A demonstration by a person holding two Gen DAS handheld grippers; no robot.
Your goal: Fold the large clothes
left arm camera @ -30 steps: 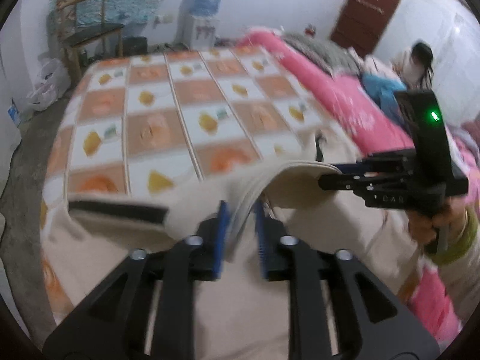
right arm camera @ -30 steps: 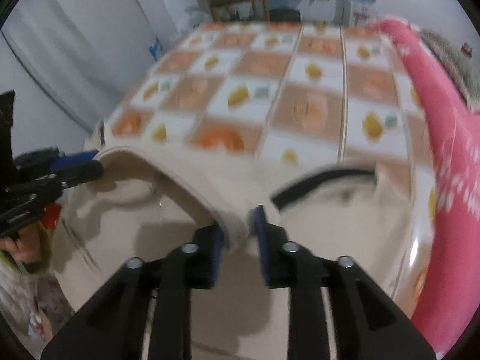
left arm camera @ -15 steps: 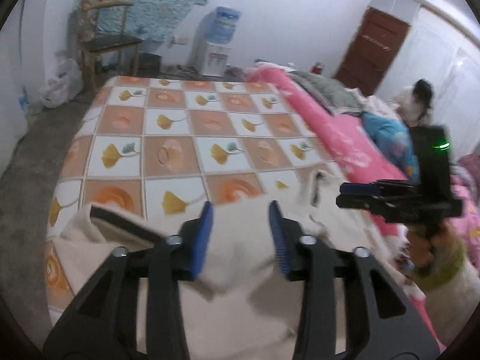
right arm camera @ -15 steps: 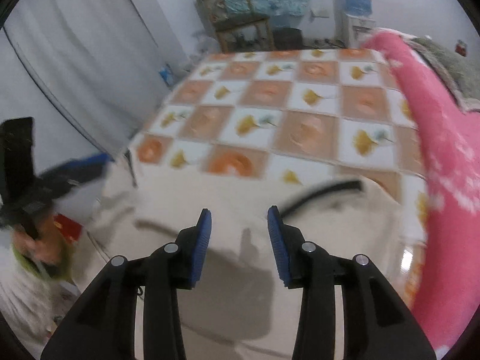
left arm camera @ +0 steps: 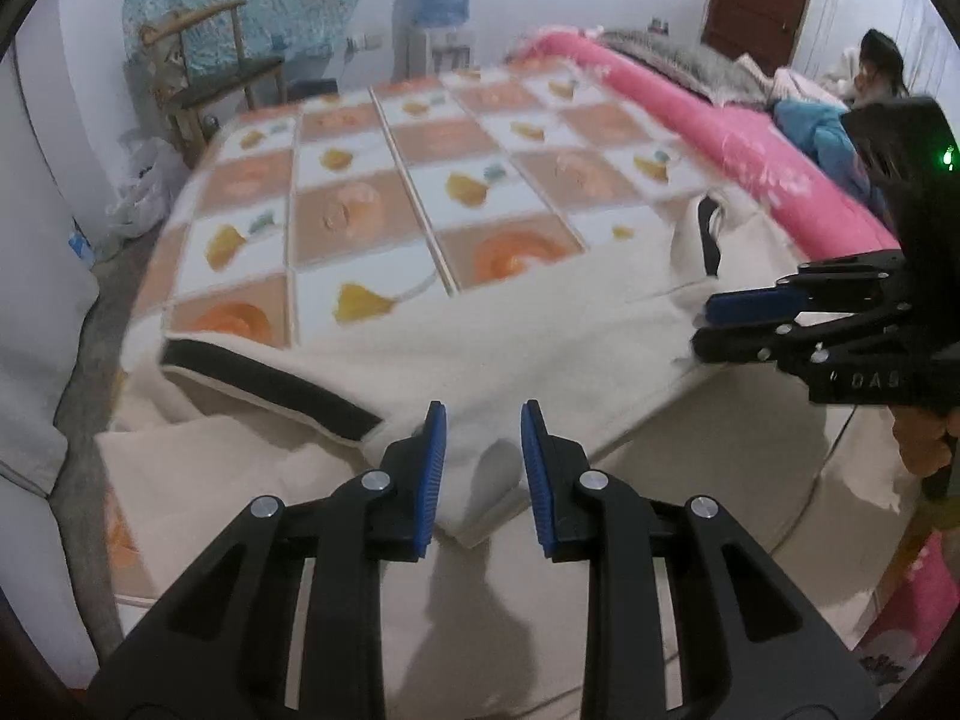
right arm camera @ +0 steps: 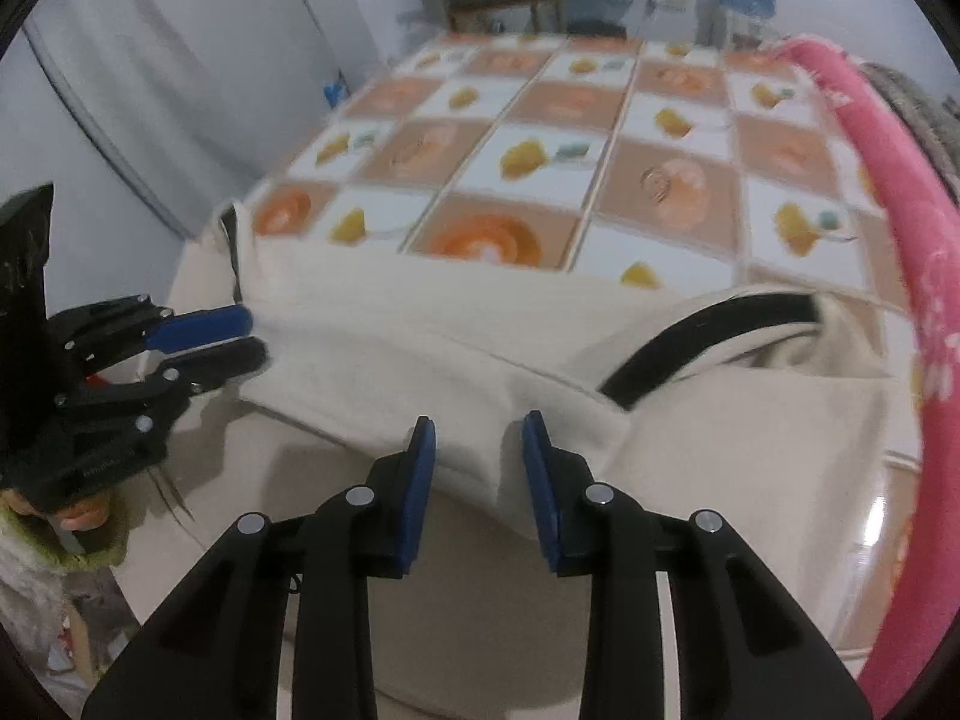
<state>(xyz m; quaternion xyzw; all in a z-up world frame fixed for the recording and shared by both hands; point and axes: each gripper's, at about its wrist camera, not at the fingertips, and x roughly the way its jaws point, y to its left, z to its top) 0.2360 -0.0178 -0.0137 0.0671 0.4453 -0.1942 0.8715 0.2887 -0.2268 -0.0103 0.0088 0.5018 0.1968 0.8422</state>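
At the bottom of the left wrist view the left gripper (left arm camera: 477,468) has its jaws apart with nothing between them, poised just over the near folded edge of the cream garment (left arm camera: 480,354). The right gripper (right arm camera: 474,474) sits the same way at the bottom of its own view: jaws apart and empty, with the fold's edge just beyond the blue pads.

The garment lies across the near end of the bed (left arm camera: 420,180), filling the lower half of both frames. One layer is doubled over another, and a black trim band (left arm camera: 270,387) runs across the lower left of the left view. A second black band (right arm camera: 708,336) curves at centre right of the right view.

The cloth looks soft, thick and limp, probably fleece or knit. It should drape and sag rather than hold a line, and it is likely light for its size. Its best holds are the doubled edge by each gripper or the corners near the trim, pinching through both layers so that the fold does not slide apart.

Beyond the garment is a checked bedspread (right arm camera: 570,120), with a pink quilt (left arm camera: 750,150) along the right. At upper centre of the left view stands a water dispenser (left arm camera: 441,12); its bottle's fill level cannot be made out. A wooden chair (left arm camera: 216,72) is at upper left.
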